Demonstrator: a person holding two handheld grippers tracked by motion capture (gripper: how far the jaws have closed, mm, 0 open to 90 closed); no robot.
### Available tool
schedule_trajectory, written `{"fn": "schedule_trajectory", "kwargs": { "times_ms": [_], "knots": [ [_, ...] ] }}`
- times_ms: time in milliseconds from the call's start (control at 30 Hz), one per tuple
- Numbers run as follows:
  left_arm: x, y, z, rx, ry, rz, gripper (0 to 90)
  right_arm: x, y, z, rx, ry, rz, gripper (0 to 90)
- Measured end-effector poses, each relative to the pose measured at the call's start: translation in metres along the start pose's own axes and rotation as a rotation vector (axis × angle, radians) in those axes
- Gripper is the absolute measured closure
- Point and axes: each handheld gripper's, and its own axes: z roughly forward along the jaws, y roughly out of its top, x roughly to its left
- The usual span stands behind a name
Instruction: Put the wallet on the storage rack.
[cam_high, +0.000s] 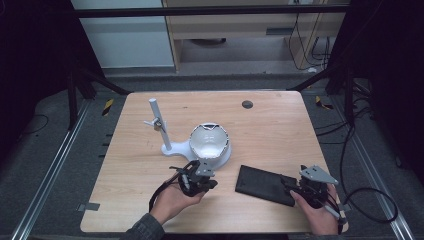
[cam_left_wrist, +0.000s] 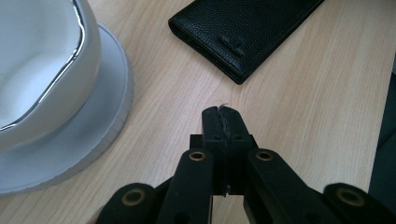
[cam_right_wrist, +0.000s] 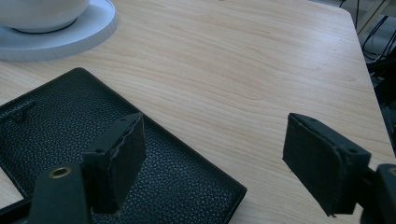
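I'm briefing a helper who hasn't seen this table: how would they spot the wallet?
On the wooden table, look toward the near right corner, beside the right gripper. The wallet lies flat there: a long black grained-leather rectangle, unlike the white bowl on its stand.

Black leather wallet (cam_high: 265, 185) flat on table (cam_high: 270, 125)

White bowl (cam_high: 209, 140) on a round-based post stand (cam_high: 161, 125), wooden table (cam_high: 270, 130).

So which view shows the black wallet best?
The high view: the whole wallet lies flat by the right gripper. The left gripper view shows one end; the right gripper view shows a close-up part.
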Motion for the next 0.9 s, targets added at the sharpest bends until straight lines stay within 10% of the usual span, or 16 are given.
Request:
{"fn": "schedule_trajectory", "kwargs": {
  "times_ms": [900],
  "knots": [
    [-0.004,0.022,0.056,0.126,-0.075,0.024,90.0,-0.003,0.000,-0.001,-0.005,0.006,0.009,20.1]
  ]
}}
